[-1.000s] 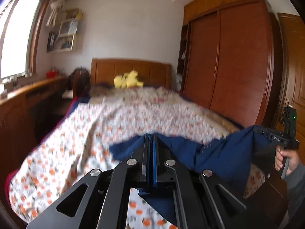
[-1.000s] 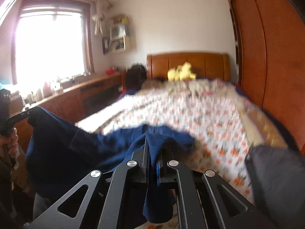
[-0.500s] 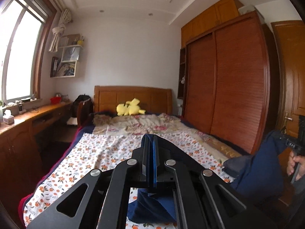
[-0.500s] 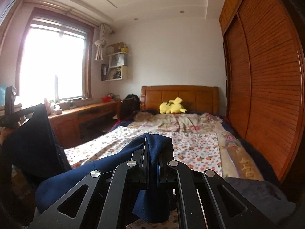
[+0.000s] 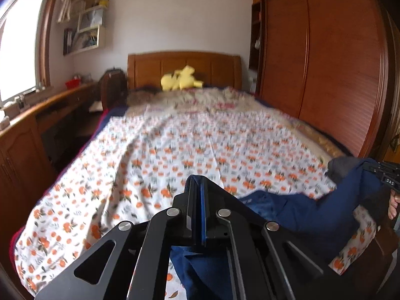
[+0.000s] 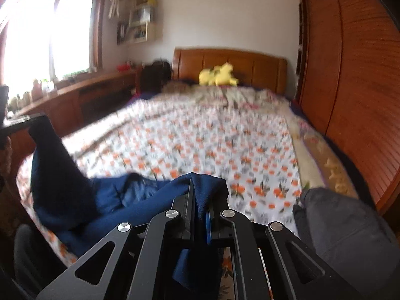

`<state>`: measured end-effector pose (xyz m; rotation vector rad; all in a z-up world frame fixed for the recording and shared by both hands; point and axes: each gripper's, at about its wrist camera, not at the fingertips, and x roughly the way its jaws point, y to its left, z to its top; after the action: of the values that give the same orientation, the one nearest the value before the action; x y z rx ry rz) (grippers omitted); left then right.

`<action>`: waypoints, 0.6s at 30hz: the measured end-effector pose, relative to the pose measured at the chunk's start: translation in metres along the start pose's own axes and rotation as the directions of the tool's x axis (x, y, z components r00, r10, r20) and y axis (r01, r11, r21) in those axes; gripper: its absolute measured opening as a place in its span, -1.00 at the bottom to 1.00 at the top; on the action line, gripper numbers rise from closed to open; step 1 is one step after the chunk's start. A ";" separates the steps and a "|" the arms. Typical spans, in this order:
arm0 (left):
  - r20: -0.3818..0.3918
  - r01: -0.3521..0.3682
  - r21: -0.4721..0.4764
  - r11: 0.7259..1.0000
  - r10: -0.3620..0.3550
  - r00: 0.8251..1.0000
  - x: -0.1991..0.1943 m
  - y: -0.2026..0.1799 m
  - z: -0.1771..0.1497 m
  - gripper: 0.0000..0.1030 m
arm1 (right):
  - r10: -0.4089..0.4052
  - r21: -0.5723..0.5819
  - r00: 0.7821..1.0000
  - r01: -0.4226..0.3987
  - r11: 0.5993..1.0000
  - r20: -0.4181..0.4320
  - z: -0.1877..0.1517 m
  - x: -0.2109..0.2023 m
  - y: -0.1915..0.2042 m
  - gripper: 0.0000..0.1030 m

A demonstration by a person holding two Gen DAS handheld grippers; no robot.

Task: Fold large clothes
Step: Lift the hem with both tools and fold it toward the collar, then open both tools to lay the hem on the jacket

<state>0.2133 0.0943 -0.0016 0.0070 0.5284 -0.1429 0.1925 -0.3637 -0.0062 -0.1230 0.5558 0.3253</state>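
Right wrist: navy garment point(image 6: 150, 207), bunched.

One navy garment point(image 5: 307, 215) — two tongs, one yellow plush toy point(image 5: 181, 81) — one bed point(image 5: 175, 145).

Daylight enters from the window point(image 6: 50, 32) on the left side of the room; in the right wrist view it blows out to white glare that washes over the sill and the desk point(image 6: 75, 92) below it, while in the left wrist view only a bright sliver shows at the edge. Both views are soft with motion blur: the floral bedspread point(image 5: 175, 145), the headboard point(image 5: 185, 67) and the yellow plush toy point(image 6: 217, 75) smear, while the black tongs in the foreground stay sharp. Fisheye distortion bows the wardrobe point(image 5: 325, 62), and the frame corners fall into dark vignette.
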 end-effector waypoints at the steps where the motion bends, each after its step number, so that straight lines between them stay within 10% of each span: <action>1: -0.025 0.000 0.006 1.000 0.000 1.000 0.011 0.001 -0.007 -0.96 | -0.012 -0.015 1.000 0.012 1.000 -0.022 -0.003 0.011 0.002 -0.90; 7: -0.078 -0.012 0.008 1.000 0.013 0.997 0.037 0.011 -0.032 -0.95 | -0.040 -0.043 0.996 0.036 0.998 -0.080 -0.022 0.040 0.008 -0.87; 11: -0.099 -0.016 0.012 1.000 0.017 0.995 0.041 0.014 -0.049 -0.86 | -0.050 -0.045 0.995 0.046 0.998 -0.084 -0.025 0.041 0.008 -0.37; 13: -0.108 -0.025 0.014 1.000 0.026 0.994 0.042 0.014 -0.059 -0.52 | -0.065 -0.039 0.995 0.062 0.997 -0.074 -0.028 0.038 0.008 -0.10; 15: -0.089 -0.042 0.017 0.999 0.043 0.995 0.038 0.013 -0.070 0.31 | -0.072 -0.030 0.995 0.071 0.997 -0.066 -0.030 0.034 0.007 -0.09; 18: -0.070 -0.055 0.024 0.998 0.057 0.996 0.031 0.008 -0.083 0.53 | -0.083 -0.015 0.995 0.082 0.997 -0.056 -0.033 0.025 0.006 -0.09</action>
<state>0.1987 0.1018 -0.0892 0.0483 0.5965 -0.0941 0.1946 -0.3583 -0.0478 -0.1677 0.6027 0.2460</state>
